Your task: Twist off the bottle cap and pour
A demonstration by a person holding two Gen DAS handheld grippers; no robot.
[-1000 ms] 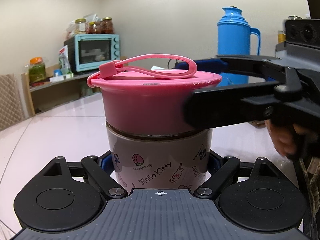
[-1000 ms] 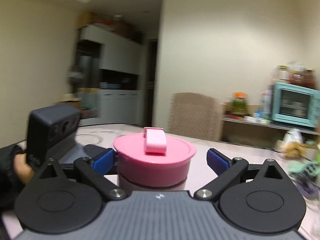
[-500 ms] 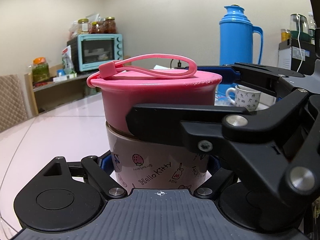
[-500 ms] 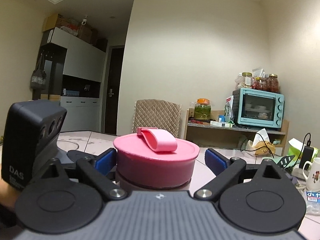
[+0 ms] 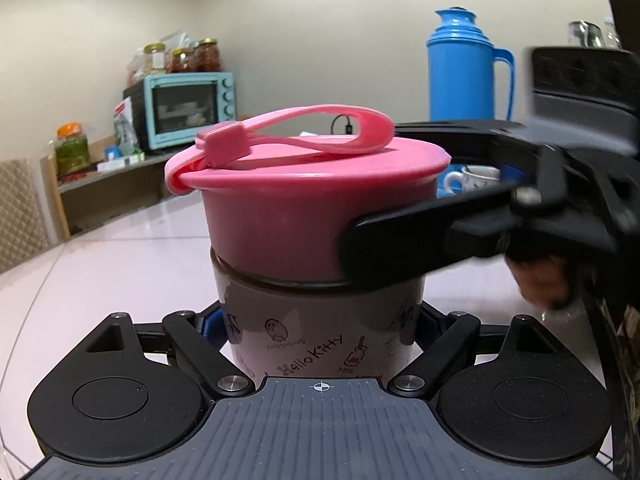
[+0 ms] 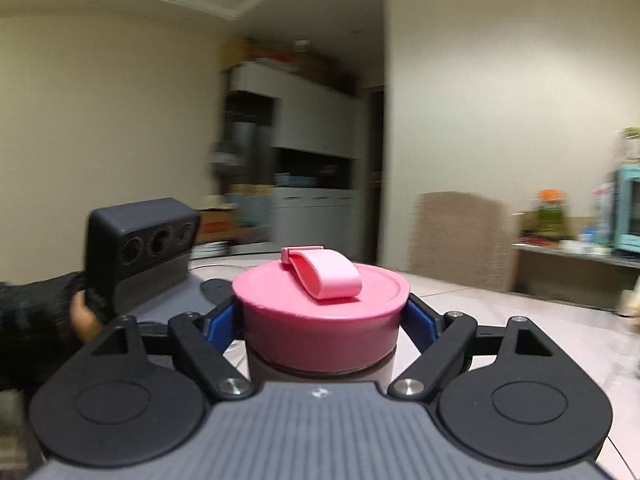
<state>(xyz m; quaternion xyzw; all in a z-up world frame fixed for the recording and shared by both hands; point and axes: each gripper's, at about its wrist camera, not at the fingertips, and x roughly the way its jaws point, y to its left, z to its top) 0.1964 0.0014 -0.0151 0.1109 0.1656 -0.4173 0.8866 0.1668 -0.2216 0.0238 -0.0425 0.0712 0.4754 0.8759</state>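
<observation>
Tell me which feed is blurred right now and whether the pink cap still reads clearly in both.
Right wrist view: background cabinets and the quilted chair are smeared by motion, but the pink screw cap stays fairly sharp. Left wrist view: the cap, the turquoise toaster oven and the blue thermos jug are crisp; only the right gripper at the frame's right is blurred.

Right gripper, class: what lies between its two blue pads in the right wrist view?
The pink cap of the bottle fills the gap in the right gripper; both blue pads press its sides.
</observation>
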